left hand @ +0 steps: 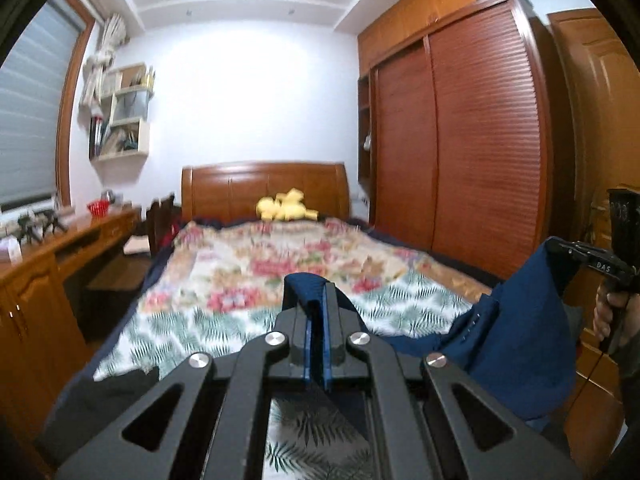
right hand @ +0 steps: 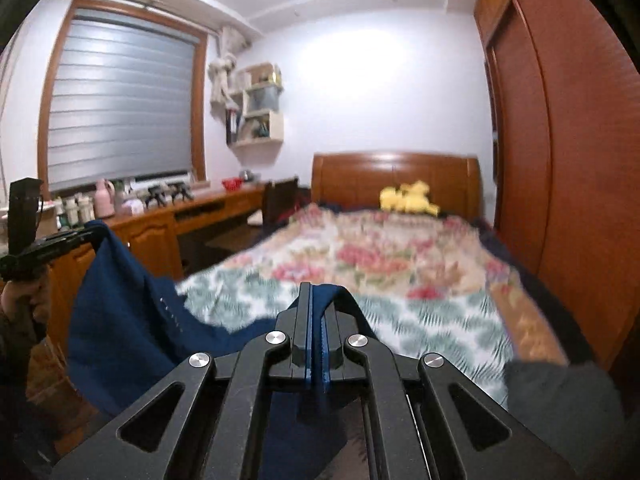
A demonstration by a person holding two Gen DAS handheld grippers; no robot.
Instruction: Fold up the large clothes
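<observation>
The dark blue fabric garment [left hand: 520,344] is being held aloft above the floral-quilted wooden bed [left hand: 248,280], pinched by the closed left gripper [left hand: 318,300] and closed right gripper [right hand: 316,300]. Spreading appears in hand; next, lowering it flat onto the quilt is judged necessary.

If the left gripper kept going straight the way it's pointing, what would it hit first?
The left gripper, shut on the blue garment, points along the bed toward the headboard. Going straight, it would probably meet the floral bedspread first, or the yellow plush toy if held level; depth is unclear.
</observation>
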